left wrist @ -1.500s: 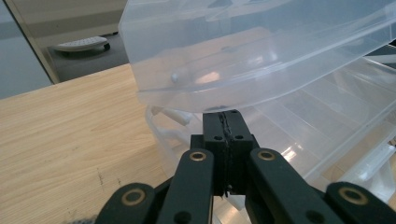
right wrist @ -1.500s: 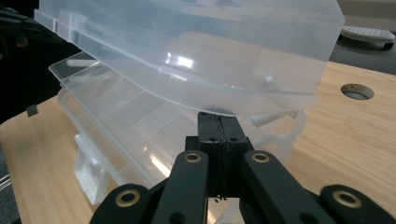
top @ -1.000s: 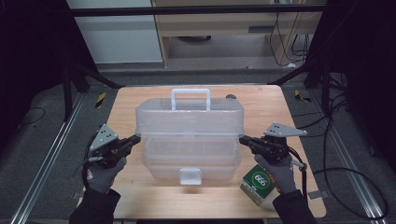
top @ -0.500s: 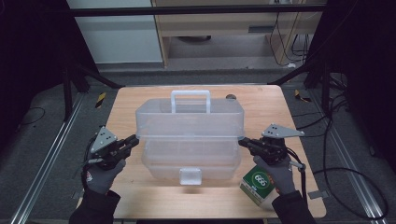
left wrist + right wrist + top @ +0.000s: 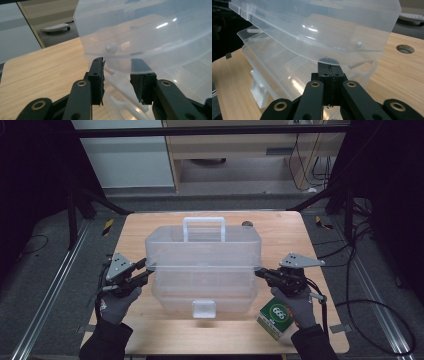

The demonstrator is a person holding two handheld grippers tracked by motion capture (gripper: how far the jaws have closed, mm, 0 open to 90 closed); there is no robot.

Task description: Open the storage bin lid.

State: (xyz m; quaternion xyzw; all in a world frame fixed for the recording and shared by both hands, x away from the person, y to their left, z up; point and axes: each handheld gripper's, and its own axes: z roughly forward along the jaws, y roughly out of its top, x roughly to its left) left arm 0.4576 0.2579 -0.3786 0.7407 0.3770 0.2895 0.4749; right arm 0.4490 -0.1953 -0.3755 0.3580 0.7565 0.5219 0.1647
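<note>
A: Left gripper (image 5: pixel 117 81) first. Jaws?

B: Apart, and they have just been opening. In the left gripper view the rim of the clear plastic box's lid (image 5: pixel 140 32) hangs right above the gap between the two black jaws; the pads don't press on it. Released.

A: Right gripper (image 5: pixel 329 75)?

B: Jaws clenched together, no gap between the pads in the right gripper view. Their tips sit just under the lid's lower edge. Can't tell whether they pinch any plastic, so closed on nothing I can confirm.

A: Where's the box?

B: The clear plastic box (image 5: pixel 202 265) is mid-worktop (image 5: pixel 150 227), white handle (image 5: pixel 203 227) on top, front latch (image 5: pixel 204 307) facing the person. The lid is lifted off the lower tray; the right gripper view shows a gap between them on that side.

A: Grippers relative to it?

B: High view: left gripper at the box's left end, right gripper at its right end, both at lid-rim height. Gloved hands (image 5: pixel 116 302) behind each.

A: Anything else?

B: Green carton (image 5: pixel 275 317) on the worktop by the right hand, near the box's front right corner. Small round hole (image 5: pixel 405 48) in the worktop behind the box.
</note>
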